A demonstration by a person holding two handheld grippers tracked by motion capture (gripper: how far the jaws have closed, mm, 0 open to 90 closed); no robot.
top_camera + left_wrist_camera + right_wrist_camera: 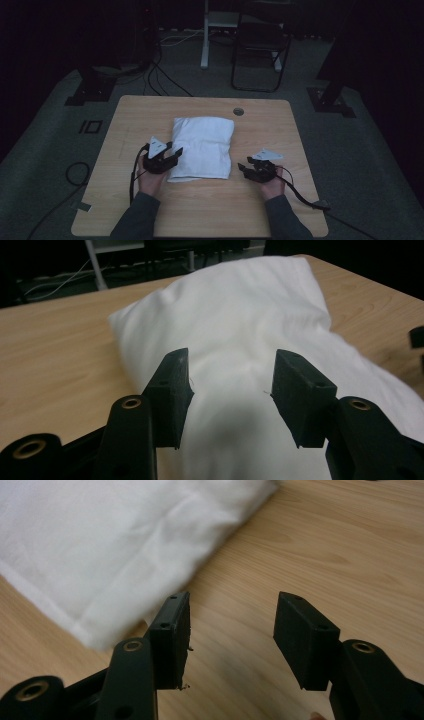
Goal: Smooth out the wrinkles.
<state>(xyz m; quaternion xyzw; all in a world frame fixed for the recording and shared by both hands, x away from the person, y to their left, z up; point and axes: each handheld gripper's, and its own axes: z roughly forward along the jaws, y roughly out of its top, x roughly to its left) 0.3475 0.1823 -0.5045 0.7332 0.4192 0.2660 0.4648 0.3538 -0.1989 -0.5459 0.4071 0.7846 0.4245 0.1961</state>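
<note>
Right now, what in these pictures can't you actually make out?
- The pillow's near end, left gripper view: cut off by the bottom edge, behind the open left tool.
- Most of the pillow, right gripper view: cut off by the top and left edges, and blurred; the right tool is open over the table.
- The room beyond the table, high view: too dark to read past a chair.
</note>
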